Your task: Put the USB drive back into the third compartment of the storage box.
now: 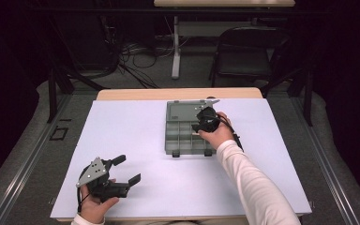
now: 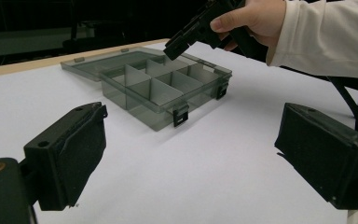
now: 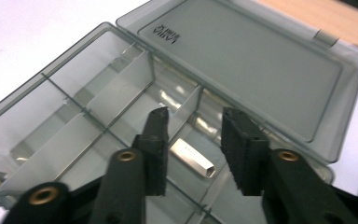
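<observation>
A smoky grey compartment box [image 1: 169, 140] lies open on the white table cover, its lid [image 1: 183, 111] folded flat behind it. My right gripper [image 1: 198, 127] hovers over the box's right side. In the right gripper view its jaws [image 3: 193, 114] are open, a small gap between them, just above a silvery metal piece [image 3: 193, 159] lying in a compartment of the box [image 3: 51, 74]. My left gripper [image 1: 127, 169] rests near the front left of the table, open wide and holding nothing. From it I see the box [image 2: 140, 109] ahead and the right gripper [image 2: 179, 44] above it.
The white cover [image 1: 122, 126] has bare room left and front of the box. A wooden table edge [image 1: 178, 93] shows behind it. Beyond the table are a black folding chair [image 1: 248, 51] and tangled floor cables [image 1: 136, 56].
</observation>
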### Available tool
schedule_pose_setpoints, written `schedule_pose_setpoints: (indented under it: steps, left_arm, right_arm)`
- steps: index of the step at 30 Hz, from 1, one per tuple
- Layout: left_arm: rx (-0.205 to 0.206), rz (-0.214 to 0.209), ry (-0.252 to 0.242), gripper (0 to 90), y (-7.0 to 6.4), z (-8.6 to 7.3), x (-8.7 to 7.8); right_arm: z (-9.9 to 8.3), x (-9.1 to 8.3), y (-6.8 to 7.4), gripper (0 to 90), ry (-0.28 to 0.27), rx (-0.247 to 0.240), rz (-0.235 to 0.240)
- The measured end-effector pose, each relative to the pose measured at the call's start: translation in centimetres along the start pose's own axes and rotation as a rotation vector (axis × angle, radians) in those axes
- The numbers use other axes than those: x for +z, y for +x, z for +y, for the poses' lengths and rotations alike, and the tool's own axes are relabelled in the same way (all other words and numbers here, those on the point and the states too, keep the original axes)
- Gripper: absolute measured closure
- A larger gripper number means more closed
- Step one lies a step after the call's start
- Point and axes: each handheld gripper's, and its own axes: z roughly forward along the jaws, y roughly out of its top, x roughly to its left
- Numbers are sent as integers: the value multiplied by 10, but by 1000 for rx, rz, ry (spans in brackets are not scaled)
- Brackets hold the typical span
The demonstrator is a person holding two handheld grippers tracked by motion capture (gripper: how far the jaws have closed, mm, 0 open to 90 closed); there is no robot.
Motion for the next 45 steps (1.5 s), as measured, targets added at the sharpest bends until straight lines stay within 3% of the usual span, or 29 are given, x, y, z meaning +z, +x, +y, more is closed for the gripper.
schedule_pose_setpoints:
  steps: [4, 12, 18, 22, 25, 26, 28, 31, 34, 41, 45]
  left_arm:
    - [0, 0, 0, 80, 0, 0, 0]
    - [3, 0, 0, 80, 0, 0, -1]
    - [4, 2, -2, 80, -1, 0, -1]
    - [5, 2, -2, 80, -1, 0, -1]
    - [5, 2, -1, 80, -1, 0, -1]
    - [5, 1, -3, 80, -1, 0, -1]
    - [6, 3, 0, 80, -1, 0, -1]
    - [5, 3, 1, 80, -1, 0, -1]
    - [6, 4, 0, 80, -1, 0, -1]
    - [5, 6, 0, 80, -1, 0, -1]
    - [6, 7, 3, 80, -1, 0, -1]
  right_arm:
    - [0, -6, 1, 578, -45, -15, -11]
    - [1, -16, 1, 594, -90, -22, 41]
    - [-2, -26, 2, 588, -126, -57, 67]
    - [-6, -32, 3, 517, -126, -69, 59]
    - [-11, -37, 3, 484, -104, -84, 12]
    - [-16, -40, 2, 460, -117, -51, 36]
    - [-18, -41, 2, 433, -131, -36, 40]
    - [-24, -46, 1, 373, -143, -56, 35]
    - [-28, -53, -2, 325, -127, -24, 46]
    - [-49, -77, -2, 221, -158, -36, 93]
    - [-66, -90, 3, 148, -189, -46, 90]
